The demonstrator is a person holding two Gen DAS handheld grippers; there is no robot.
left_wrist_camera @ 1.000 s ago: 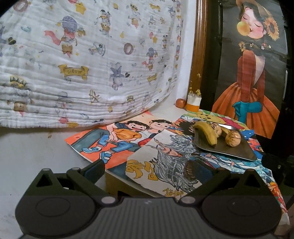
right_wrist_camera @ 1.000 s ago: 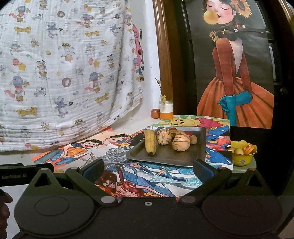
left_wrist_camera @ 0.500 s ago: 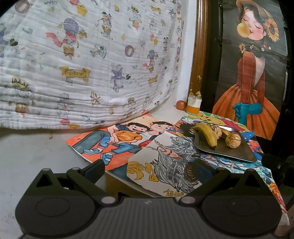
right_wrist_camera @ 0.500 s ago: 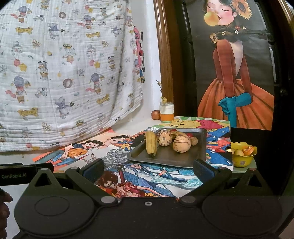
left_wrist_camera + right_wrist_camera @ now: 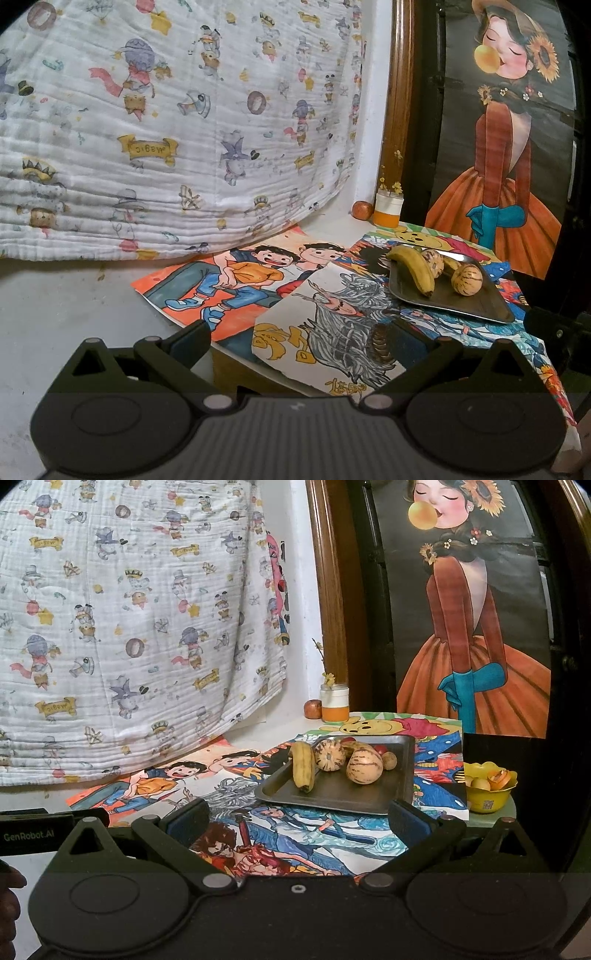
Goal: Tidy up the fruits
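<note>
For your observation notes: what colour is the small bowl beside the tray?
Yellow bowl; clearest in the right wrist view.

Left gripper [image 5: 297,341]: matte black body, ribbed grey centre panel, two round discs low in frame, silver pivot pins, blue finger pads [image 5: 190,341].
Right gripper [image 5: 298,818]: same black build, smooth centre with hex screw.
White "GenRobot.AI" lettering on a black housing at left edge.
</note>
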